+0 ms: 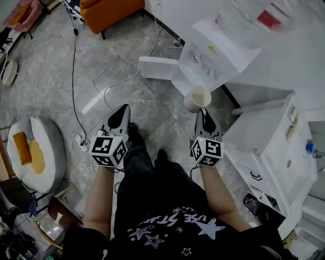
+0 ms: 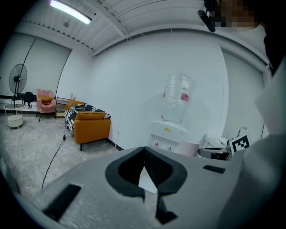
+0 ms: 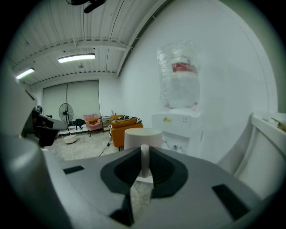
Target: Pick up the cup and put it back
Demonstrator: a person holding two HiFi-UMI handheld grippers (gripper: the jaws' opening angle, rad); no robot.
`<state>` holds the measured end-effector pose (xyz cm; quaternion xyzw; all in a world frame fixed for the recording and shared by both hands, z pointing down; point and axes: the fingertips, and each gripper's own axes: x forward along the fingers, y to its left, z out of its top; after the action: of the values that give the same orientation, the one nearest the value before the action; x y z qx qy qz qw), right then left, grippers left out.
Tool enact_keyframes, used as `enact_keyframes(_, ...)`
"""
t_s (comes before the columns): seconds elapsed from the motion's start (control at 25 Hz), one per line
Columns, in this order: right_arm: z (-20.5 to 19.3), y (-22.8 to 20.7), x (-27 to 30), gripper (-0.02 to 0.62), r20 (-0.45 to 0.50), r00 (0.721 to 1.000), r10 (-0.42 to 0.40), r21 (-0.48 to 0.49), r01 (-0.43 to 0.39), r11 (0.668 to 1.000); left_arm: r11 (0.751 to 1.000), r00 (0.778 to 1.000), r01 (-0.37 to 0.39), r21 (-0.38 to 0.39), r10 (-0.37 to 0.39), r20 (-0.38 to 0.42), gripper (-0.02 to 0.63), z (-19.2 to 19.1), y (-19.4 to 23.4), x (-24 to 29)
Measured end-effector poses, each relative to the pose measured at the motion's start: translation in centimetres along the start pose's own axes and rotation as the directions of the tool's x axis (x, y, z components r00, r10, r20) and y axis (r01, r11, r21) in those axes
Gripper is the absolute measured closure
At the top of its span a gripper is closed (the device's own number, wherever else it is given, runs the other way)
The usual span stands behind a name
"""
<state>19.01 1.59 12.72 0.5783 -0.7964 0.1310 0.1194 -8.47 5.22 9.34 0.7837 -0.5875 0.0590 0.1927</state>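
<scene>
A cream cup (image 1: 196, 99) hangs in the air in front of the white water dispenser (image 1: 218, 51). My right gripper (image 1: 203, 112) is shut on the cup's handle. In the right gripper view the handle (image 3: 145, 162) stands upright between the pinched jaws of that gripper (image 3: 144, 169), with the cup body (image 3: 142, 137) just beyond. My left gripper (image 1: 123, 109) is held at about the same height to the left, over the floor. Its jaws meet at the tips with nothing between them, as the left gripper view (image 2: 144, 151) shows. The cup (image 2: 189, 148) appears there at the right.
A white cabinet (image 1: 274, 147) stands close on the right. An orange sofa (image 1: 109, 12) is at the far wall. Cables and a power strip (image 1: 81, 142) lie on the grey floor at left, beside a round white cushion (image 1: 38, 152). A floor fan (image 2: 18, 78) stands far left.
</scene>
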Motion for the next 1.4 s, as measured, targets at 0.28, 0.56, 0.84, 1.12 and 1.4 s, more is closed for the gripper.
enact_keyframes(0.28,-6.0,1.7,6.0,0.549,-0.061,0.998,0.02,-0.041,-0.023,0.999,1.0,0.999,-0.008,0.023,0.009,-0.041,0.597,-4.0,4.4,4.5)
enact_keyframes(0.56,-15.5,1.4,16.0,0.549,-0.082,0.996,-0.034,0.046,0.038,0.998,0.999,0.999,0.022,0.028,-0.021,-0.038,0.597,-9.3,11.2,12.6)
enact_keyframes(0.84,-27.9,-3.7,25.8,0.549,-0.101,0.984,-0.147,0.056,0.153,0.987,0.996,0.997,0.073,0.044,-0.072,-0.033,0.597,-17.7,16.7,22.2)
enact_keyframes(1.12,-39.3,-10.9,34.8,0.549,-0.081,0.962,-0.261,0.031,0.264,0.964,0.985,0.991,0.134,0.106,-0.134,-0.01,0.597,-26.4,22.2,30.9)
enact_keyframes(1.4,-46.3,-15.7,43.2,0.549,-0.014,0.951,-0.31,-0.003,0.31,0.951,0.96,0.984,0.177,0.217,-0.179,-0.007,0.597,-34.7,25.4,35.5)
